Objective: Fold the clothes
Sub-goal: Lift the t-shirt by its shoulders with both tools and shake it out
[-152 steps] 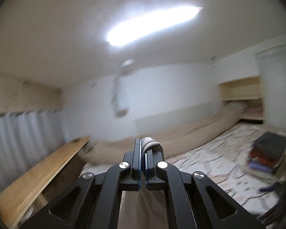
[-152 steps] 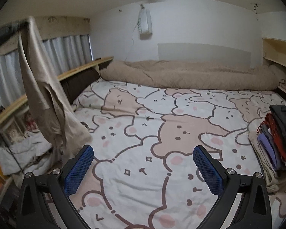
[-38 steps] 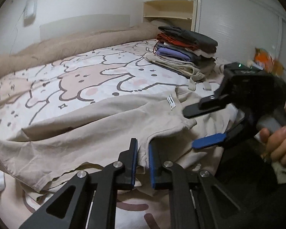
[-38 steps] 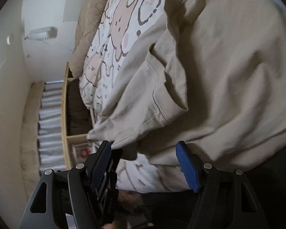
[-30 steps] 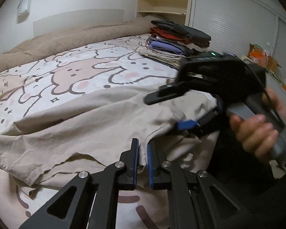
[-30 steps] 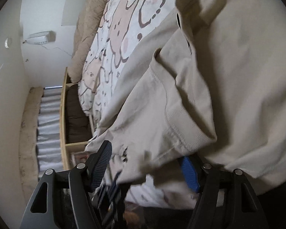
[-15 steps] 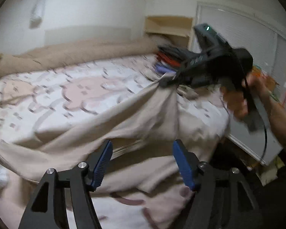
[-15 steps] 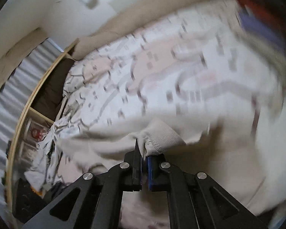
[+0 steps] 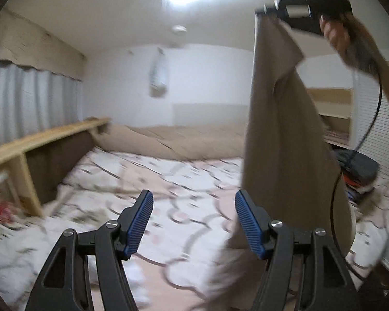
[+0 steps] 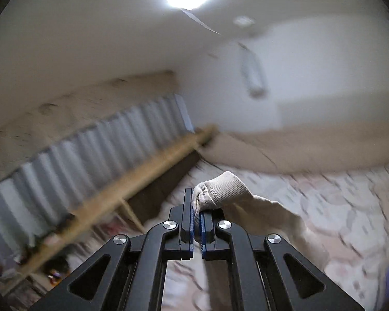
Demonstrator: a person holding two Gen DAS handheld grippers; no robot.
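You are holding the beige garment [image 9: 280,134] high over the bed [image 9: 184,202] with your right gripper [image 10: 197,223], whose jaws are pinched together on a ribbed cuff or hem band [image 10: 220,189]; in the left wrist view the cloth is hanging from that raised gripper [image 9: 295,10] in one long limp drape, its lower end trailing toward the patterned sheet. Your left gripper [image 9: 193,223] is hovering low beside the drape with its blue pads [image 9: 140,223] spread wide, holding nothing. The fabric is reading as a soft, light knit: it is sagging straight down under its own weight, keeping no shape, and likely to swing and twist with any quick move. The ribbed band is the thicker, firmer part, so it is giving you a surer bite than plain cloth, which could slide out of a shallow pinch. For a second hold, a matching edge, cuff or seam corner looks the best place, taken deep between the pads, so the piece is hanging flat between both grippers. A stack of clothes [image 9: 360,173] is sitting at the bed's right side.
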